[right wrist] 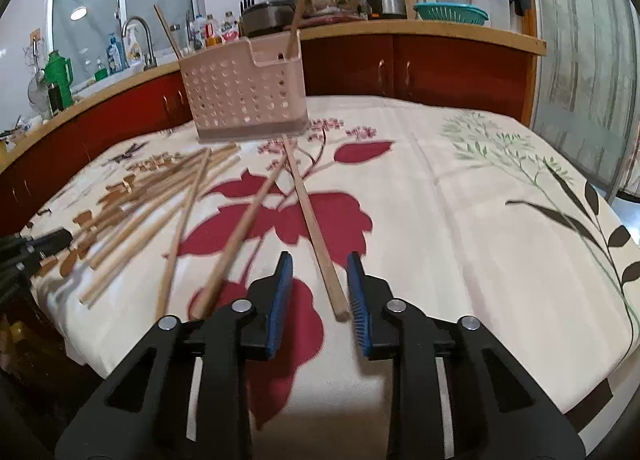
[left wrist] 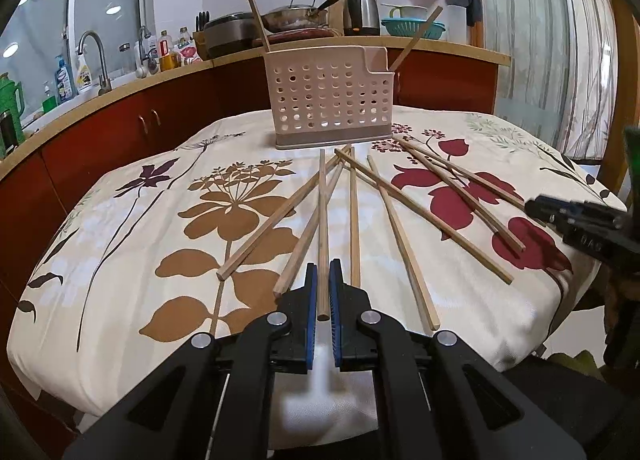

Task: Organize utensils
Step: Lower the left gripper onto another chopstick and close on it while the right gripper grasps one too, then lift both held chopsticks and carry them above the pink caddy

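Left tool [left wrist: 323,274] nearly closed around chopstick [left wrist: 322,220], right tool [right wrist: 319,266] open near table edge

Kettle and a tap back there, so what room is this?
Most likely a home kitchen: a sink tap, an electric kettle and a lidded pan sit along the counter behind the cloth-covered table.

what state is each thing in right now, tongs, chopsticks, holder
left tongs: shut on a chopstick
right tongs: open, astride the end of a chopstick on the cloth
utensil holder: upright, two chopsticks standing in it
loose chopsticks: lying fanned on the tablecloth
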